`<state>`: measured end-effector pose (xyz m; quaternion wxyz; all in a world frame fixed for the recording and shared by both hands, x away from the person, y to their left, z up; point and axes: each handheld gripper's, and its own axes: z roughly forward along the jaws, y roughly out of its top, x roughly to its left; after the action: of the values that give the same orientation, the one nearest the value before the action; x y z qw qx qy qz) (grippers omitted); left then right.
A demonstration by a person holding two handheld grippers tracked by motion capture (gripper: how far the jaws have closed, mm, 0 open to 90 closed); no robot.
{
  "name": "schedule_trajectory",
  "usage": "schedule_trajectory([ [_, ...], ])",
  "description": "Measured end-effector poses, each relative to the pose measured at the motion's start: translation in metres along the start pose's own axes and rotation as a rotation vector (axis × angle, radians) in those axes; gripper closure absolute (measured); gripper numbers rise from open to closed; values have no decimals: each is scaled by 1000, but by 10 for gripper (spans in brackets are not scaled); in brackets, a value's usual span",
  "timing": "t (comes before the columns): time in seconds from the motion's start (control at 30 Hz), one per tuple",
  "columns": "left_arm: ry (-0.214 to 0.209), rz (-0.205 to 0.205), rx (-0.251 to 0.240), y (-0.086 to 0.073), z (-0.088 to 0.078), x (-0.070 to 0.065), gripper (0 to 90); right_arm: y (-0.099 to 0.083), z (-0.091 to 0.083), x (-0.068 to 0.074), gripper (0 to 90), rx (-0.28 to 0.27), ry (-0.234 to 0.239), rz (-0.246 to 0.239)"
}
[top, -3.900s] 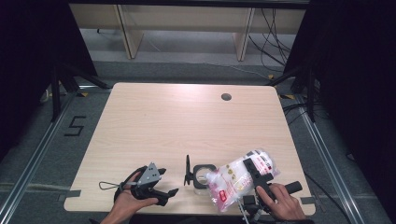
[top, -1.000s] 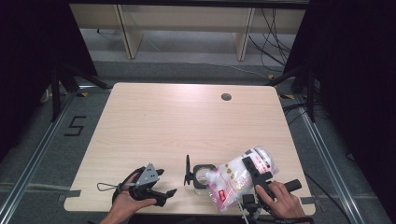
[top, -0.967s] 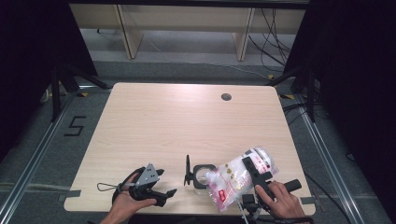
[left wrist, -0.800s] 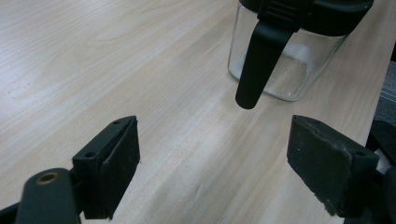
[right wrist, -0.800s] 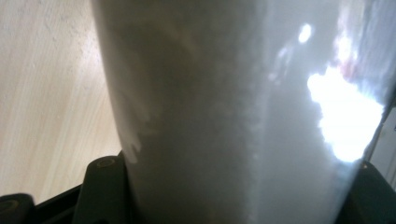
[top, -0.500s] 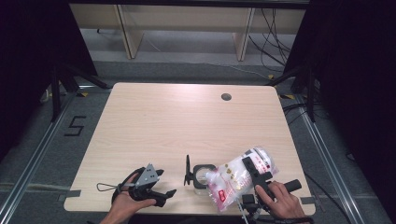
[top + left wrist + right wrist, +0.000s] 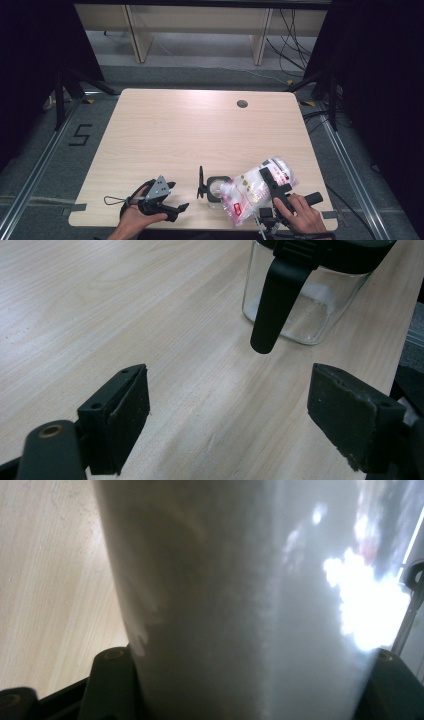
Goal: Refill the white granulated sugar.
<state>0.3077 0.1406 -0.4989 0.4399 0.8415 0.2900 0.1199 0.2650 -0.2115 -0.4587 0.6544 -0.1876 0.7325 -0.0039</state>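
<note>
Beside the glass jar (image 7: 216,186), right gripper (image 7: 274,181) clamps the soft, slippery powder bag (image 7: 252,192) mid-body; left gripper (image 7: 172,199) waits with jaws apart.

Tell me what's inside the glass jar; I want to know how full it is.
The glass jar has a low layer of white grains at its bottom; the black lid hides its top.

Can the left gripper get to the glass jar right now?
Probably yes. The left gripper stands open, and only bare table lies between it and the glass jar; its black handle faces the jaws.
</note>
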Motion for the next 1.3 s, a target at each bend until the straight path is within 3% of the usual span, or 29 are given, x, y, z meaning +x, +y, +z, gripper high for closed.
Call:
schedule_trajectory([
  [0.1, 7, 5, -10, 1, 1, 0, 168, 0, 0, 3, 407, 7, 11, 12],
  [0.2, -1, 5, 5, 0, 0, 0, 168, -1, 0, 0, 405, 8, -9, -22],
  [0.27, 4, -2, -23, 0, 2, 0, 168, -1, -1, -3, 405, -1, -22, -35],
  [0.37, 6, 23, 10, 0, 0, 1, 168, 0, -1, -1, 406, 16, -14, -29],
  [0.4, 1, 6, 3, 0, 0, 0, 168, 0, -1, -3, 406, 7, -15, -53],
  [0.43, 0, 3, -8, 0, 0, 0, 168, -1, -2, -1, 406, 11, -16, -25],
  [0.53, 2, 3, -8, 0, 1, 0, 168, -1, -2, -1, 406, 11, -15, -26],
  [0.57, 5, 20, 5, 0, 0, 1, 168, 0, -3, -3, 406, 10, -22, -48],
  [0.6, 1, 9, -7, 0, 0, 0, 168, 0, -3, -4, 405, 7, -22, -61],
  [0.63, 2, 5, -5, 1, 0, 0, 168, -1, -4, -4, 406, 14, -23, -48],
  [0.67, 3, 1, -12, 1, 1, 0, 168, -1, -4, -6, 406, 16, -3, -94],
  [0.7, -1, 23, -1, 0, 0, 1, 168, -1, -4, -7, 406, 13, -5, -109],
  [0.73, -1, 23, -1, 0, 0, 1, 168, -1, -4, -7, 406, 13, -5, -109],
  [0.77, -3, 15, 7, 0, 0, 1, 168, 0, -4, -11, 406, 25, 25, -142],
  [0.8, -1, 6, 2, 0, 0, 1, 168, 0, -5, -12, 406, 31, 23, -154],
  [0.9, 5, 20, 5, 0, 0, 1, 168, -1, -6, -12, 406, 38, 23, -136],
  [0.97, 1, 10, -7, -1, 1, 0, 168, 0, -6, -13, 406, 36, 17, -155],
  [1.0, -4, 3, 3, 0, 0, 0, 168, -2, -5, -11, 406, 17, -15, -151],
  [1.03, -1, 25, 0, 1, 1, 1, 168, -1, -6, -11, 406, 39, 20, -132],
  [1.1, 2, 5, -11, -1, 2, 0, 168, -1, -6, -13, 407, 36, 22, -153],
  [1.17, 4, 38, -7, 0, 1, 1, 168, -1, -6, -13, 407, 38, 21, -157],
  [1.23, 0, 17, 2, 0, 1, 1, 168, -1, -6, -14, 407, 34, 21, -165],
  [1.27, 0, 22, 5, 0, 1, 1, 168, -2, -6, -13, 406, 17, -23, -163],
  [1.3, 2, 19, 3, -1, 1, 0, 168, -2, -6, -13, 406, 17, -23, -163],
])
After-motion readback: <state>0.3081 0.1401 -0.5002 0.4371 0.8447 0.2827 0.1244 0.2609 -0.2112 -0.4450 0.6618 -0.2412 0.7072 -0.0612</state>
